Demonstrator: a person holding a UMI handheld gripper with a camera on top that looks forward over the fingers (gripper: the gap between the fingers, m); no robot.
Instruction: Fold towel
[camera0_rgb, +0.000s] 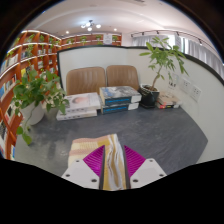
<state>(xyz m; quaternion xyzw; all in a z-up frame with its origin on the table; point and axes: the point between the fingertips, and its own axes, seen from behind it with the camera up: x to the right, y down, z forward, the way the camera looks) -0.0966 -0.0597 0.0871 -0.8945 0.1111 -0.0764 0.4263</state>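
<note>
A beige and cream towel (108, 158) hangs bunched between the two fingers of my gripper (113, 166), held up above the grey table (170, 135). The magenta pads (94, 162) press on the towel's folds from both sides. A wider part of the towel (85, 145) spreads out just beyond the left finger. The towel's lower part is hidden below the fingers.
Stacks of books (78, 104) and a second stack (120, 97) lie at the table's far side, with two chairs (85, 79) behind. A potted plant (152, 92) stands far right, another plant (35, 90) at the left. Bookshelves (20, 62) line the left wall.
</note>
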